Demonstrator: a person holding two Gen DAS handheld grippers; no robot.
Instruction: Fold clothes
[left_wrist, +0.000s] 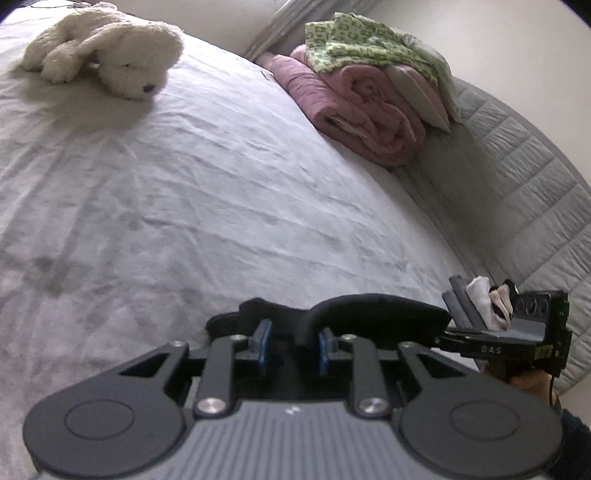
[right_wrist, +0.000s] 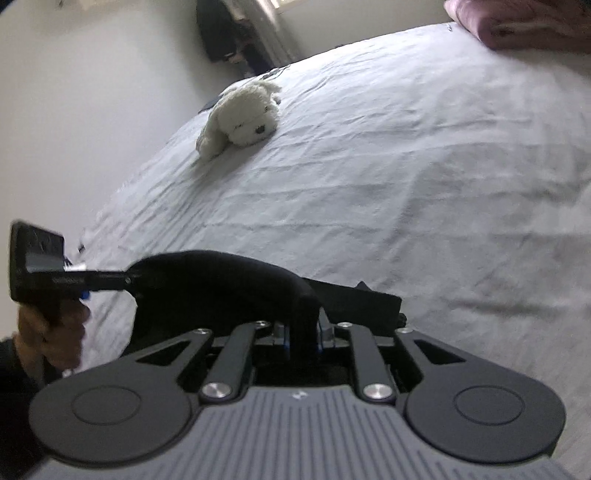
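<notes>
A black garment (left_wrist: 369, 314) lies bunched low on the white bed sheet (left_wrist: 184, 203), stretched between my two grippers. My left gripper (left_wrist: 295, 341) stands open: a fold of the cloth lies against its right blue pad, with a gap to the left pad. In the right wrist view the garment (right_wrist: 221, 284) humps up in front of my right gripper (right_wrist: 303, 332), whose pads sit close together with a thick fold filling the gap and touching both. Each view shows the other gripper at its edge, held by a hand (right_wrist: 51, 332).
A white plush dog (left_wrist: 110, 55) lies at the far side of the bed. A rolled pink blanket (left_wrist: 362, 110) with a green patterned cloth (left_wrist: 362, 40) on top sits by the grey quilted padding (left_wrist: 517, 177). Small folded grey and white pieces (left_wrist: 476, 302) stand behind the right gripper.
</notes>
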